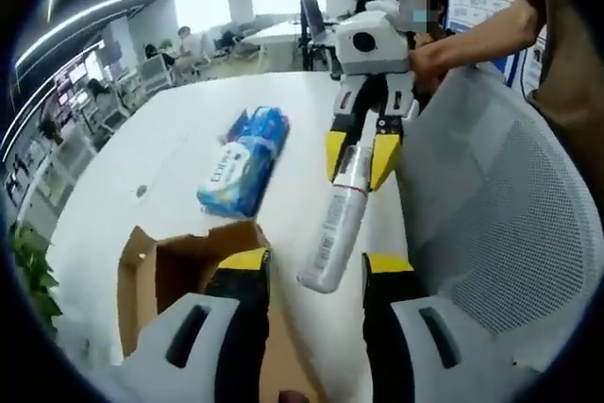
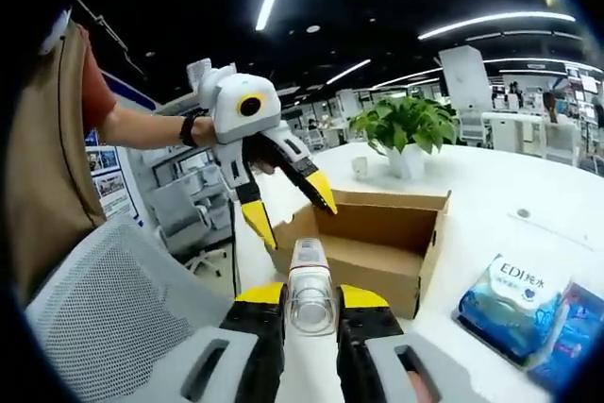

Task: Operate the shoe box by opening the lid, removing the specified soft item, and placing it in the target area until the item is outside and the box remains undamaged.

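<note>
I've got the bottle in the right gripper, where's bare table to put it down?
Bare white table lies beyond the blue wipes pack, toward the far edge. In the right gripper view there is also room between the open cardboard box and the pack. It is crowded near the mesh chair, where the left gripper hovers by the bottle.

Left gripper view looks down across the white tabletop (image 1: pixel 170 148); right gripper view faces back, close over it; both share the open cardboard box (image 2: pixel 377 243) and blue tissue pack (image 1: pixel 243 159)
</note>
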`<move>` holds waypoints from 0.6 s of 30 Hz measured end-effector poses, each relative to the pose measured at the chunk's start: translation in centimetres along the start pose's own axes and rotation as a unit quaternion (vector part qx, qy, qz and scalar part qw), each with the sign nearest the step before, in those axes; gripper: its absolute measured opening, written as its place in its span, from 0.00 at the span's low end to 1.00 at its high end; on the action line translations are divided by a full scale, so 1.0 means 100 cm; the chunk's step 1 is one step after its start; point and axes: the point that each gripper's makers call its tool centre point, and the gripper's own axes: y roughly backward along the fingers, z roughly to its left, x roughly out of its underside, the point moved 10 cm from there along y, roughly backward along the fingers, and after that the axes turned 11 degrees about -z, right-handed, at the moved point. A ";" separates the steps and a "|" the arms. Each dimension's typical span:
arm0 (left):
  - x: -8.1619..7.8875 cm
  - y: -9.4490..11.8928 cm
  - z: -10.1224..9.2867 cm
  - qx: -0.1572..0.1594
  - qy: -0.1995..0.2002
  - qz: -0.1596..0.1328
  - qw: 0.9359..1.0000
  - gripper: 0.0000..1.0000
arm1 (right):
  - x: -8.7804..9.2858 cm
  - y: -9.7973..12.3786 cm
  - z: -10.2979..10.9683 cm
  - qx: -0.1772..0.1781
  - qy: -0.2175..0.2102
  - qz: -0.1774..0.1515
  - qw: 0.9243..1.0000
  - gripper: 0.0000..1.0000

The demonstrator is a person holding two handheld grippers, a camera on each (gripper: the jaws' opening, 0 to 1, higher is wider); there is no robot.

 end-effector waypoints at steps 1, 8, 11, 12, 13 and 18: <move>0.000 0.001 0.000 -0.015 0.015 -0.014 1.000 0.37 | 0.001 0.002 -0.001 0.004 0.002 0.003 1.000 0.15; 0.010 0.005 -0.005 -0.065 0.058 -0.038 0.995 0.37 | 0.004 0.015 -0.005 0.013 0.004 0.017 1.000 0.15; 0.014 0.006 -0.011 -0.079 0.083 -0.053 0.992 0.37 | 0.006 0.020 -0.006 0.014 0.008 0.028 0.999 0.15; 0.015 0.007 -0.012 -0.090 0.091 -0.060 0.990 0.37 | 0.006 0.022 -0.007 0.014 0.008 0.029 0.999 0.15; 0.017 0.008 -0.013 -0.096 0.094 -0.062 0.989 0.37 | 0.006 0.024 -0.008 0.015 0.009 0.031 0.999 0.16; 0.025 0.013 -0.016 -0.142 0.121 -0.077 0.979 0.39 | 0.006 0.034 -0.012 0.022 0.009 0.037 0.999 0.16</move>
